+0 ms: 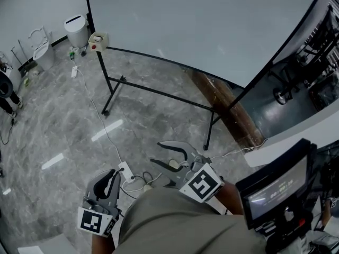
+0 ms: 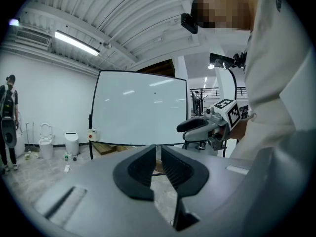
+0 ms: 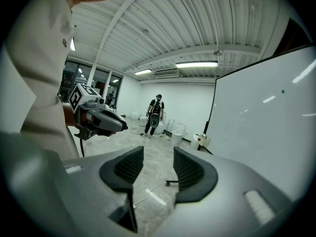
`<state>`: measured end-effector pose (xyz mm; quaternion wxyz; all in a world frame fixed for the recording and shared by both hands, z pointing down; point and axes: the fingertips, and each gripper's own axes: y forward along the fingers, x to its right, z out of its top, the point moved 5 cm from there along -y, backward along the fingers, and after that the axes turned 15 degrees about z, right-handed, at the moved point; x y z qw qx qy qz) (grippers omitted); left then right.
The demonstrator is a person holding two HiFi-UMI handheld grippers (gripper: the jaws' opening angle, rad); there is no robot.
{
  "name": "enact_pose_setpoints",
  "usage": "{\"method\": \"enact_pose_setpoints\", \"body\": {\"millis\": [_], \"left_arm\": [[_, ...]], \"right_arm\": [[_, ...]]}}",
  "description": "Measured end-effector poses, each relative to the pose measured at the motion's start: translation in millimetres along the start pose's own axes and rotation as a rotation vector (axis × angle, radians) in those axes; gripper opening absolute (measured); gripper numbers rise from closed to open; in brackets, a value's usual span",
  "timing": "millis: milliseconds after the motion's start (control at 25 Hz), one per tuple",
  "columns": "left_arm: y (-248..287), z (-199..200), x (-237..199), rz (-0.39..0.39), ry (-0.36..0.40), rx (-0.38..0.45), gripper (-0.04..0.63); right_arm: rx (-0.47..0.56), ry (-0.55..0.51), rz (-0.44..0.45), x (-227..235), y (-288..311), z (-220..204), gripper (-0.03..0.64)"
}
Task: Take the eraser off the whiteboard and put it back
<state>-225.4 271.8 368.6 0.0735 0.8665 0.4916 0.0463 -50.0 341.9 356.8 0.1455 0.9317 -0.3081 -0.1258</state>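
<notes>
Small cream block with red spot (image 1: 98, 40), taken for the eraser, is seen upper left on the white whiteboard (image 1: 201, 25) lower-left corner, well apart from both grippers. Left gripper (image 1: 108, 174) is judged nearer, jaws nearly together, empty. Right gripper (image 1: 158, 152) jaws are spread, empty.

The head view looks steeply down at the grey floor (image 1: 63, 120), with the whiteboard (image 1: 201, 25) at twelve o'clock, well apart. From the left gripper (image 2: 159, 154), the camera faces that whiteboard level. From the right gripper (image 3: 158, 157), it lies at three o'clock. All views share it.
</notes>
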Motion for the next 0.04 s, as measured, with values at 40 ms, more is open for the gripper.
{"method": "enact_pose_setpoints", "body": {"millis": [40], "left_arm": [[0.2,-0.1,-0.3,0.0,0.0,0.0,0.04]], "right_arm": [[0.001,0.001,0.001,-0.2,0.4,-0.2,0.193]]}}
